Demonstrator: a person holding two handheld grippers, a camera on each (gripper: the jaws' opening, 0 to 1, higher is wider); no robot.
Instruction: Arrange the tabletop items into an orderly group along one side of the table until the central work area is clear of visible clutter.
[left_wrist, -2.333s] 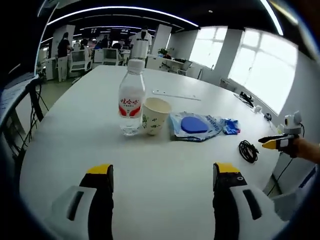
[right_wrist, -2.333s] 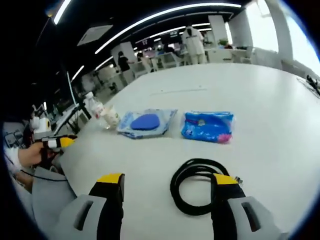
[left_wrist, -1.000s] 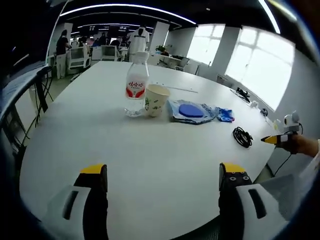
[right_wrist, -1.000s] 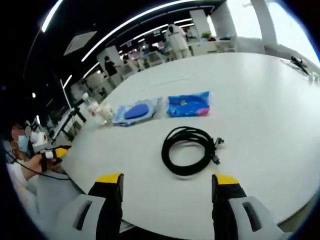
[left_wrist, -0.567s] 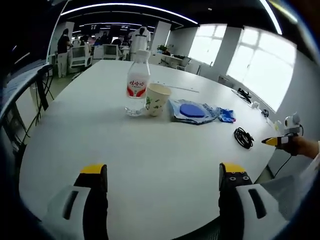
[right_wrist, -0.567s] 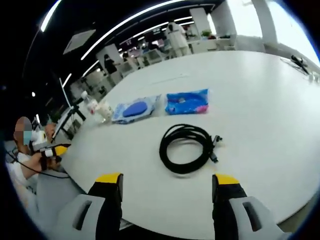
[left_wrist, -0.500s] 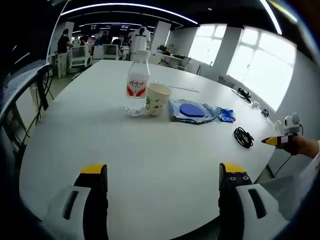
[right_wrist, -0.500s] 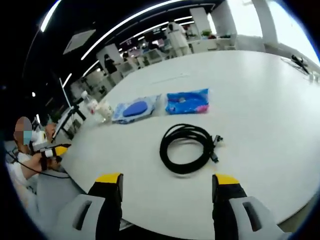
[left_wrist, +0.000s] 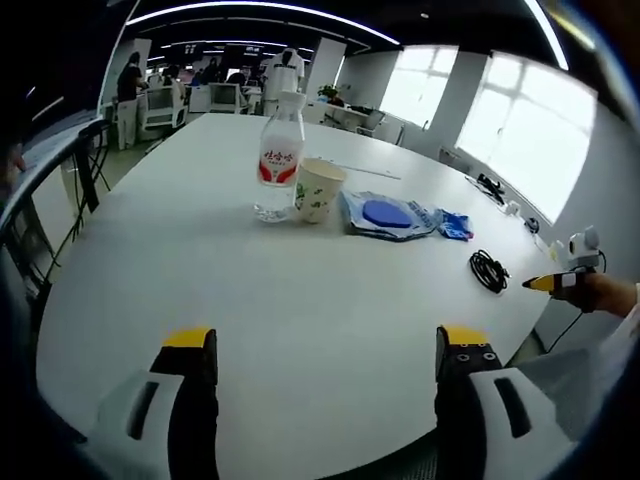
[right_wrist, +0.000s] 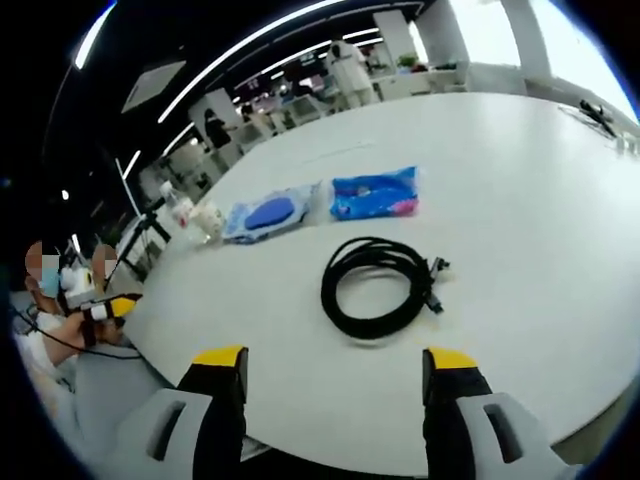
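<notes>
Both grippers are drawing back, jaws apart: left gripper, right gripper facing the cable (twelve o'clock); bottle touching cup.

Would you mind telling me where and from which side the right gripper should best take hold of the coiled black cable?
Probably best at the near arc of the coiled black cable, coming straight down from above. It lies flat on the white table, so only a pinch across the bundled strands gets a hold. The right gripper is open just short of that arc. I'd avoid the loose plug end on the coil's right, which would let the loops trail.
</notes>
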